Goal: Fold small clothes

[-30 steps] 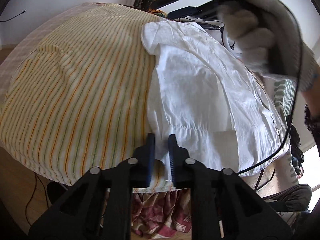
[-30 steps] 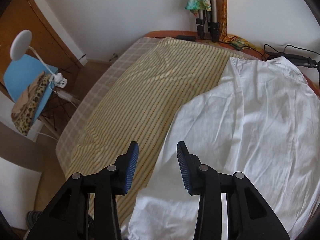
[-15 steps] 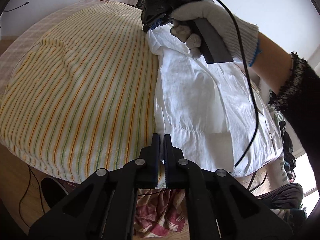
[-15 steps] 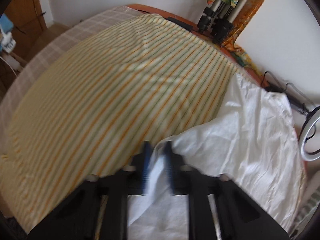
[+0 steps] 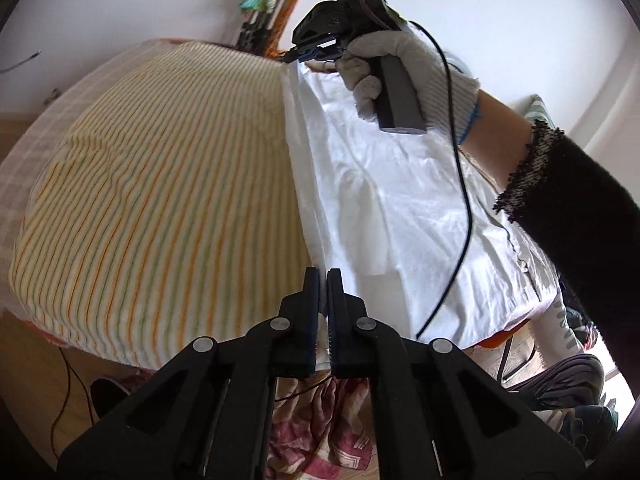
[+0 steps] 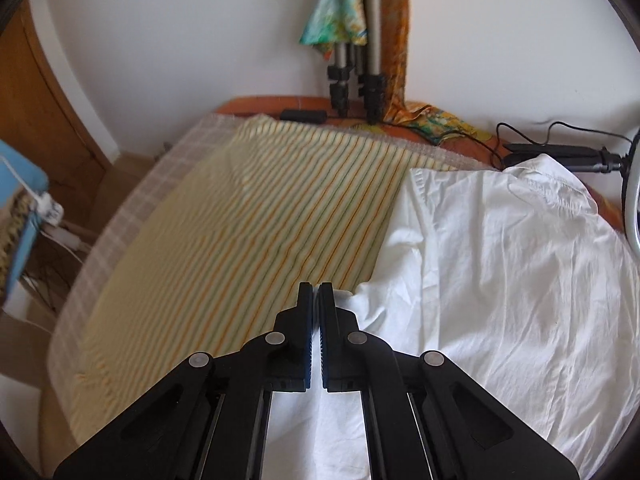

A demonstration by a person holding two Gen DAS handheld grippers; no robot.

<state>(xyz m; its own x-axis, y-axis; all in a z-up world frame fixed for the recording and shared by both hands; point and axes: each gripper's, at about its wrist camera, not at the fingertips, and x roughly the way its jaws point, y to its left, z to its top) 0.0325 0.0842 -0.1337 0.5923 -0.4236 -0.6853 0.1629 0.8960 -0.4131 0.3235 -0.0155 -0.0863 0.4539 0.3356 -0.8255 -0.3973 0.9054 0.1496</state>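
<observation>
**White garment pinched at two edges on a striped bed**

Left wrist view. The left gripper is seen at the bottom centre of the frame, and its jaws are closed on the near edge of the white garment, which is spread over the right half of the picture. A thin strip of white cloth is visible between the pads. The striped sheet fills the left half. At the upper centre, the right gripper is held by a gloved hand, and its tips are pressed together on the far corner of the garment. A black sleeve and a black cable are shown only in this view, as is a red patterned cloth on the floor at the bottom.

Right wrist view. The right gripper is seen at the bottom centre with its jaws closed on a fold of the white garment, which covers the right side and passes under the fingers. The striped sheet lies at the centre left. Only in this view are shown the tripod legs at the upper centre, the coloured scarf hung on them, a blue chair at the left edge and a ring light at the right edge.

No brand, label or readable writing can be made out in either view.
</observation>
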